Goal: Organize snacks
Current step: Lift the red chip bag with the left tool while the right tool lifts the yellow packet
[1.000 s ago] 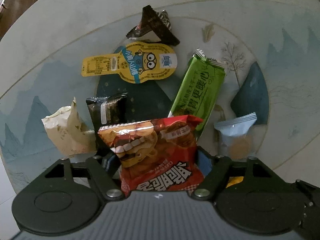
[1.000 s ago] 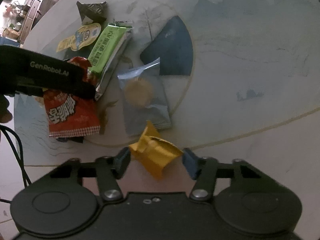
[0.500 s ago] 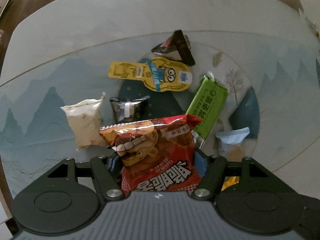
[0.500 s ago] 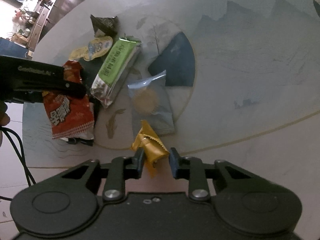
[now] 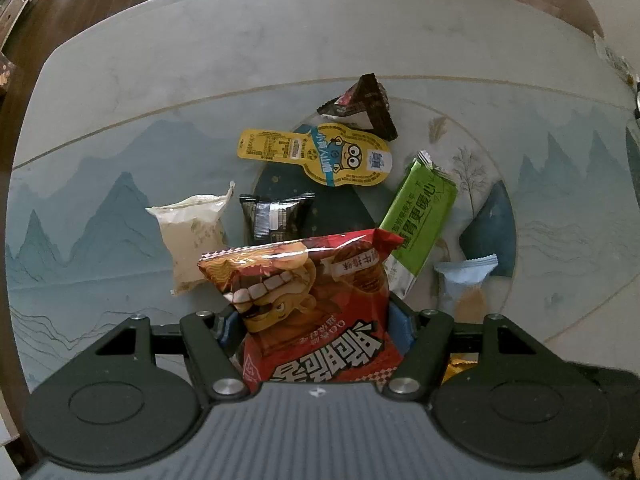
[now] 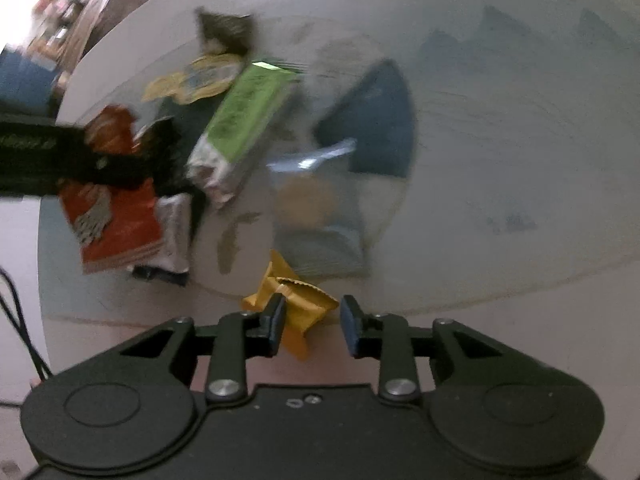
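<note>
Snacks: loose packets lay scattered on the round table (image 5: 120, 80) with its painted mountain scene; the red chip bag (image 5: 316, 312) was up off the surface, in the left gripper (image 5: 314, 326).
Left tool: jaws pressed against both sides of the red chip bag, pinching its lower half; the top stood free and puffy.
Right tool: the right gripper (image 6: 312, 322) sat with fingers spread around the yellow wrapper (image 6: 294, 306), one pad touching it, the other apart; nothing was clamped.
Step in hand: probably carrying the chip bag off while the other tool dealt with the yellow piece.
Doing it well: a gentle, steady squeeze suited the air-filled bag; it should travel clear of the green bar (image 5: 420, 224) and black packet (image 5: 276, 216) just beyond it.
Right side advice: closing squarely on the crumpled wrapper's middle would stop it slipping; that view was blurred, so fine contact was hard to judge.
Look: glossy red foil, cartoon teeth, white lettering upside down to the camera.
Neighbours: beige pouch (image 5: 192, 236), yellow tag-shaped pack (image 5: 320, 154), dark triangle packet (image 5: 360, 104), pale blue sachet (image 5: 464, 284) all lay flat.
</note>
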Action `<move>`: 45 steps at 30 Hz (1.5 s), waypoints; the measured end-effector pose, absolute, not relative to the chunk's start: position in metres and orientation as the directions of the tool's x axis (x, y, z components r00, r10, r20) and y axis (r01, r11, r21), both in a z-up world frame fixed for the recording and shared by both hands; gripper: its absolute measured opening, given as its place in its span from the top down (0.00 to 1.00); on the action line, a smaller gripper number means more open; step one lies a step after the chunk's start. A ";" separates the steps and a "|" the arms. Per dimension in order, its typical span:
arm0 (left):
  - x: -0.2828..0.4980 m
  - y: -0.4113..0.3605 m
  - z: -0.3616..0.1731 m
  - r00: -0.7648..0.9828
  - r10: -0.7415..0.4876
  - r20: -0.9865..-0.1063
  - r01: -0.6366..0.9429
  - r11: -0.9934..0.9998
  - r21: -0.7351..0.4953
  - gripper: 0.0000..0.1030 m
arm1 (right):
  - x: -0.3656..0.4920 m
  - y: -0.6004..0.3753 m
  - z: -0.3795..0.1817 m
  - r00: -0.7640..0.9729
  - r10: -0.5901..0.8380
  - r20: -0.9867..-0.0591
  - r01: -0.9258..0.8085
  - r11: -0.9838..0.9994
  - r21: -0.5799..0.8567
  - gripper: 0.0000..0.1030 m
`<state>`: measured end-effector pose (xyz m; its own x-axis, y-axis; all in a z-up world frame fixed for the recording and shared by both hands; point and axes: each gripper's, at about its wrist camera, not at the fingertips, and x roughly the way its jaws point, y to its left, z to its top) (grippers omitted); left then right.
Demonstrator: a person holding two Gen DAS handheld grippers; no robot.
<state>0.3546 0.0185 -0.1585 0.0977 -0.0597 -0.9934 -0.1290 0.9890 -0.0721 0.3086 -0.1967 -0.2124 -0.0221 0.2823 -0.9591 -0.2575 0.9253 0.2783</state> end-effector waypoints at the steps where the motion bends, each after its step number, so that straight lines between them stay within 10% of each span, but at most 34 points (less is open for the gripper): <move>1: 0.355 0.019 -0.158 0.099 -0.060 -0.993 -0.127 0.989 -0.073 0.33 | 0.308 -0.188 -0.210 -0.025 0.259 -0.966 -0.340 0.906 0.252 0.71; 9: 0.356 0.020 -0.157 0.103 -0.061 -0.993 -0.133 0.988 -0.075 0.33 | 0.300 -0.174 -0.188 0.027 0.285 -0.958 -0.585 0.782 0.216 0.67; 11: 0.356 0.021 -0.157 0.103 -0.060 -0.993 -0.142 0.987 -0.074 0.33 | 0.303 -0.172 -0.189 -0.001 0.309 -0.951 -0.601 0.760 0.247 0.48; 13: 0.357 0.022 -0.157 0.103 -0.062 -0.993 -0.147 0.986 -0.077 0.33 | 0.302 -0.164 -0.191 -0.032 0.316 -0.948 -0.640 0.722 0.262 0.10; 26: 0.358 0.021 -0.159 0.093 -0.058 -0.994 -0.159 0.985 -0.072 0.33 | 0.306 -0.133 -0.230 -0.114 0.158 -0.981 -0.724 0.663 0.191 0.21; 35: 0.357 0.018 -0.161 0.094 -0.057 -0.994 -0.151 0.986 -0.070 0.33 | 0.294 -0.122 -0.229 -0.039 0.093 -0.995 -0.756 0.648 0.090 0.64; 45: 0.353 0.022 -0.154 0.124 -0.066 -0.990 -0.160 0.983 -0.085 0.33 | 0.298 -0.154 -0.210 -0.011 0.172 -0.985 -0.662 0.737 0.136 0.68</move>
<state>0.3525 0.0221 -0.1541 0.1239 -0.0656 -0.9901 -0.1601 0.9834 -0.0852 0.2977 -0.1539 -0.2096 -0.0111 0.1716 -0.9851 -0.6617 0.7374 0.1359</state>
